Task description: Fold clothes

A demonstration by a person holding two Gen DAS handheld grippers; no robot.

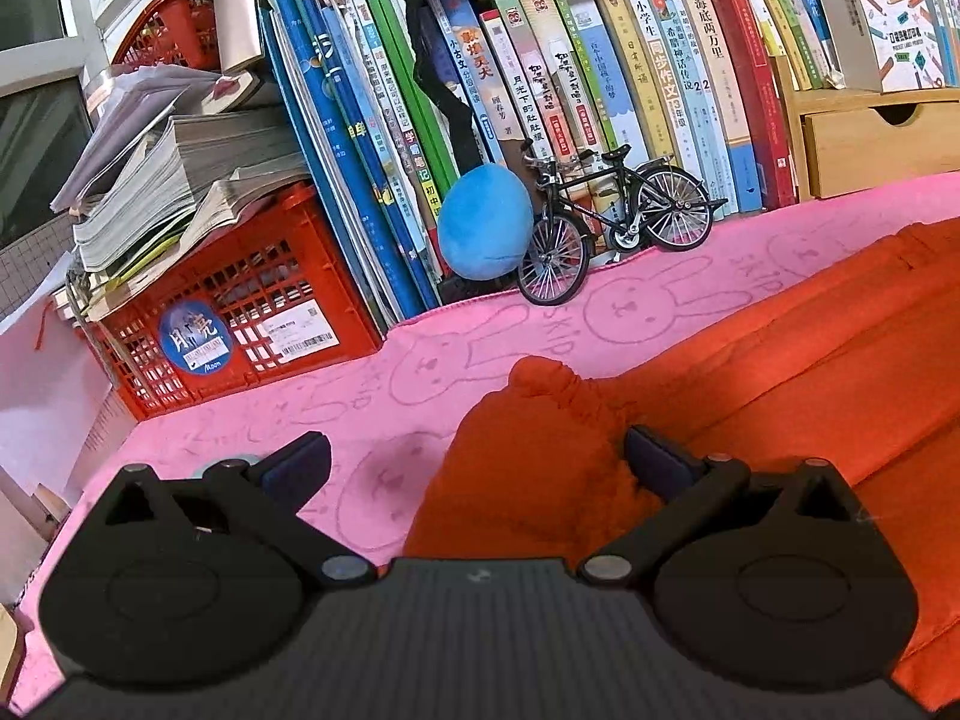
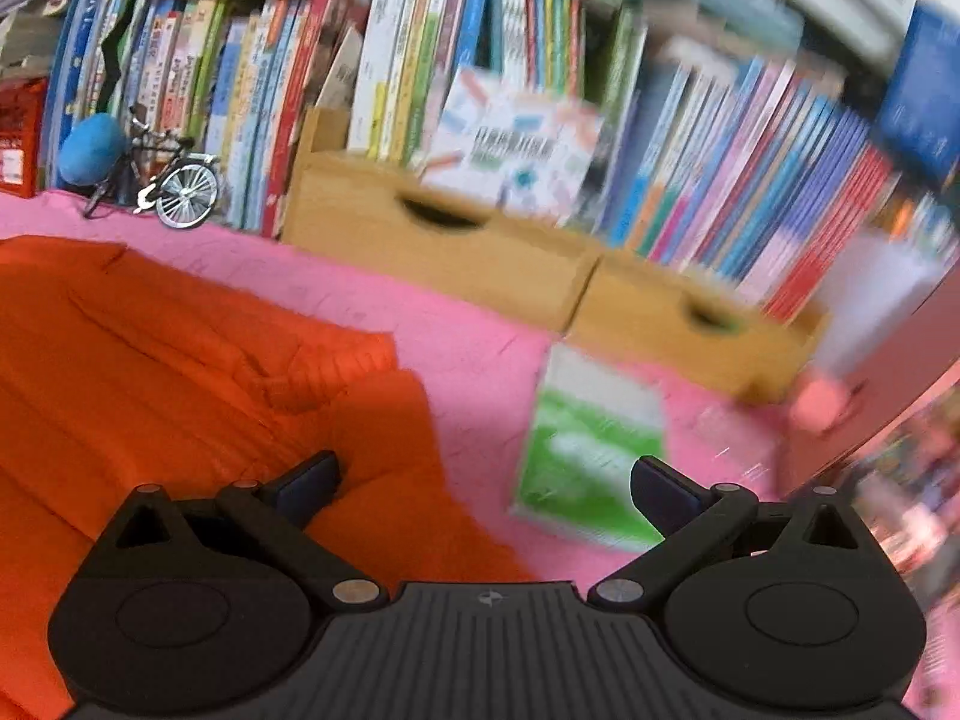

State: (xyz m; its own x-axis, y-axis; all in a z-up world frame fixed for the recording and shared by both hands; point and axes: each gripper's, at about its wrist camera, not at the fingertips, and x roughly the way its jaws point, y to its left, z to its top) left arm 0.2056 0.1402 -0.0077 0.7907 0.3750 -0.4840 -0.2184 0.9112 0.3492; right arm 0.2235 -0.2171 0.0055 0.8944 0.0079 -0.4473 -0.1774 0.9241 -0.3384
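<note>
An orange-red garment (image 1: 780, 372) lies spread on a pink towel (image 1: 420, 372) printed with rabbit outlines. In the left wrist view a bunched corner of the garment (image 1: 540, 450) rises between the fingers of my left gripper (image 1: 477, 459), which is open and holds nothing. In the right wrist view the same garment (image 2: 150, 360) fills the left half, with a ribbed cuff (image 2: 342, 366) near its edge. My right gripper (image 2: 486, 480) is open over the garment's right edge, one finger above cloth, the other above the towel (image 2: 468, 348). This view is blurred by motion.
Books (image 1: 600, 72) line the back. A red crate (image 1: 240, 312) under stacked papers stands at the left, with a blue plush egg (image 1: 483, 222) and a toy bicycle (image 1: 612, 222). Wooden drawers (image 2: 480, 252) and a green booklet (image 2: 588, 450) lie right of the garment.
</note>
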